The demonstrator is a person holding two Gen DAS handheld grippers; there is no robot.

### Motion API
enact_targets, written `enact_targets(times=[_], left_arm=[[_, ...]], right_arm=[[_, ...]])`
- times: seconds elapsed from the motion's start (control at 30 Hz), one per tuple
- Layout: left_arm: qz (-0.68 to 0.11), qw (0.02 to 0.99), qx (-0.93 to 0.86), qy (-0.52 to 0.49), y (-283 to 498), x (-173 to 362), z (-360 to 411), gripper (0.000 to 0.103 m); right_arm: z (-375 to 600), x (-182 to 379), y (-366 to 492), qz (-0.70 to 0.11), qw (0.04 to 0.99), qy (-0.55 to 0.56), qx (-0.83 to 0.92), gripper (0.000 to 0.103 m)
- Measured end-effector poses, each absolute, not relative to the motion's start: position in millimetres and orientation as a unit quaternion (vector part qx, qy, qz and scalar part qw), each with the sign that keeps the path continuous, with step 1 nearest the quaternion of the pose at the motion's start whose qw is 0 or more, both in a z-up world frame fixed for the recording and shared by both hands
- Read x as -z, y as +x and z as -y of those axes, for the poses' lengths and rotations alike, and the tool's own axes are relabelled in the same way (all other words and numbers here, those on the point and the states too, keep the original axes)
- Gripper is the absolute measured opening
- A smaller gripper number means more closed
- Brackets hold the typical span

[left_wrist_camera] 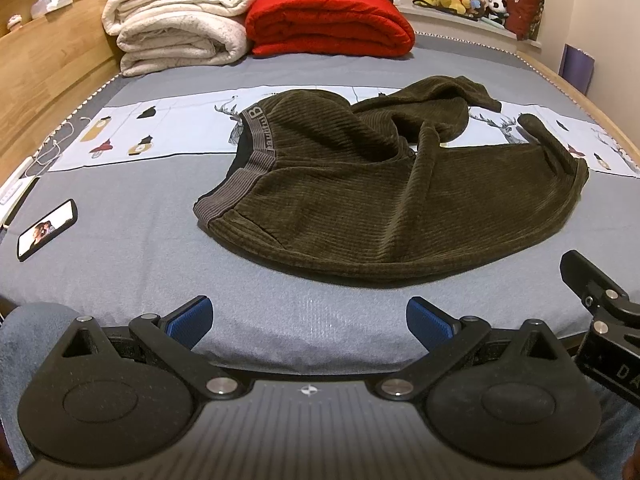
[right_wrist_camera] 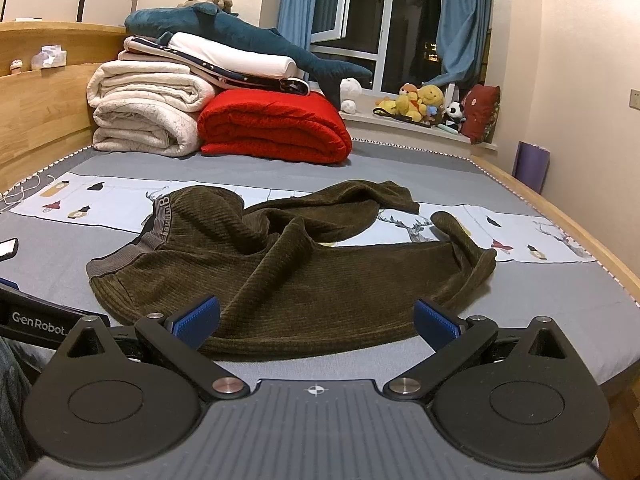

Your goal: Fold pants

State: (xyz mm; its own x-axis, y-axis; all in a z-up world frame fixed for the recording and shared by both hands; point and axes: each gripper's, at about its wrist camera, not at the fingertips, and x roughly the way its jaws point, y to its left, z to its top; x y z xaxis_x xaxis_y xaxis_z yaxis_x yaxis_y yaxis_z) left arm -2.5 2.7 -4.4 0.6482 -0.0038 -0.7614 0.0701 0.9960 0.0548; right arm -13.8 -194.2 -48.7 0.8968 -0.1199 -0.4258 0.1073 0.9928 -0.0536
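Dark olive corduroy pants [left_wrist_camera: 360,192] lie crumpled on the grey bed [left_wrist_camera: 140,264], grey waistband [left_wrist_camera: 244,172] to the left, legs bunched toward the right and back. They also show in the right wrist view [right_wrist_camera: 288,272]. My left gripper [left_wrist_camera: 308,320] is open and empty, held just short of the pants' near edge. My right gripper [right_wrist_camera: 316,322] is open and empty, its blue pads [right_wrist_camera: 198,322] just above the pants' near hem. Part of the right gripper [left_wrist_camera: 600,300] shows at the right edge of the left wrist view.
A phone [left_wrist_camera: 47,229] lies on the bed at the left. Folded white blankets [left_wrist_camera: 180,24] and a red quilt [left_wrist_camera: 328,24] are stacked at the far end. A wooden headboard [left_wrist_camera: 44,92] runs along the left. Plush toys [right_wrist_camera: 420,104] sit on the window sill.
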Motion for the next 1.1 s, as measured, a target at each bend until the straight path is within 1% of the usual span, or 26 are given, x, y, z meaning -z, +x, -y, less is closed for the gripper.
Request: enact_targets(times=[0.17, 0.6, 1.1], left_arm=[[-0.417, 0.908, 0.021, 0.038, -2, 4, -5, 0.103], [-0.418, 0.907, 0.024, 0.043, -1, 3, -2, 0.103], [-0.419, 0.906, 0.028, 0.045, 2, 3, 0, 0.103]], right_arm=[[199, 49, -7, -0.239, 0.969, 0.009, 0.056, 0.102], [207, 47, -2, -0.26, 0.964, 0.037, 0.051, 0.102], [210, 44, 1, -0.261, 0.963, 0.039, 0.048, 0.102]])
